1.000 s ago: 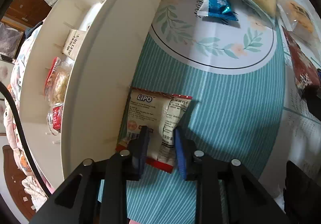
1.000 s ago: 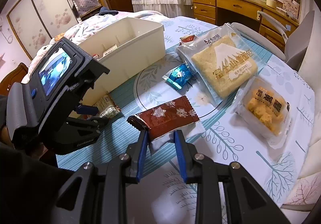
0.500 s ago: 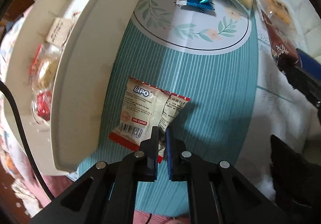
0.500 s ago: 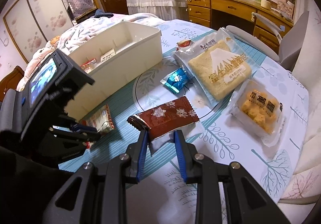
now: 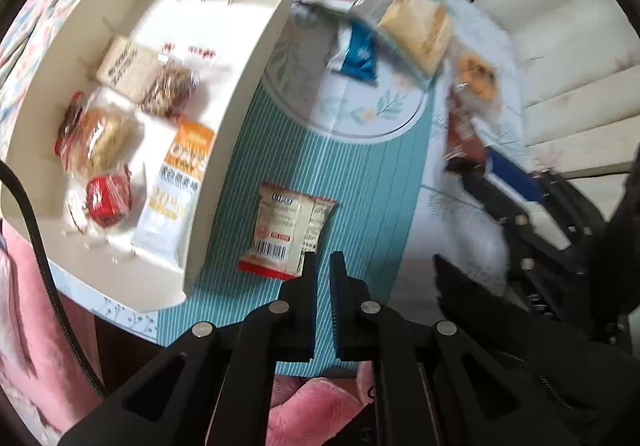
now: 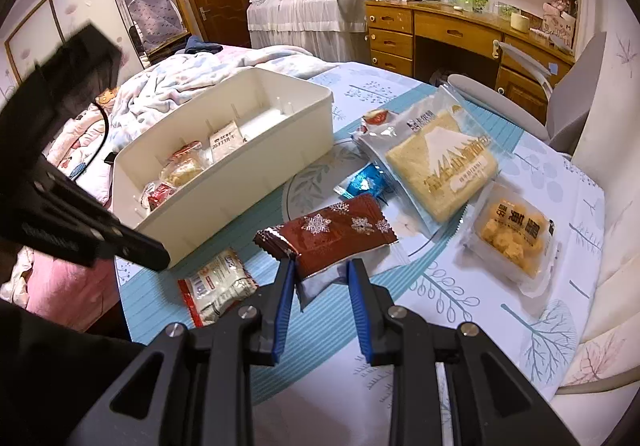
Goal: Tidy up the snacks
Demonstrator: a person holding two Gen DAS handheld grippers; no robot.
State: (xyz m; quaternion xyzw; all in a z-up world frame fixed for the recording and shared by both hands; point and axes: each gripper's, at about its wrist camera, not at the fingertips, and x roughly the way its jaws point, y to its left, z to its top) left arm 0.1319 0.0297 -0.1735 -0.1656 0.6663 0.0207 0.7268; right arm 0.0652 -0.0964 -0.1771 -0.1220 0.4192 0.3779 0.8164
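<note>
A white and red Lipo packet (image 5: 286,230) (image 6: 220,282) lies flat on the striped teal tablecloth beside the white bin (image 5: 240,106) (image 6: 240,182). My left gripper (image 5: 322,258) hovers above the packet's near corner, pointing steeply down, shut with nothing between its fingers. The bin holds several wrapped snacks. My right gripper (image 6: 320,266) is shut on the near end of a brown snowflake packet (image 6: 336,234) (image 5: 460,134), to the right of the Lipo packet.
On the tablecloth behind lie a blue packet (image 6: 366,180), a large cake packet (image 6: 440,162), a packet of yellow cubes (image 6: 512,234) and a small red-white packet (image 6: 376,118). A grey chair (image 6: 560,118) stands at the far right. The table's near edge borders pink cloth.
My left gripper shut at the Lipo packet's edge, then rose and tipped downward without it; the packet stayed on the cloth. My right gripper rose slightly with the brown packet.
</note>
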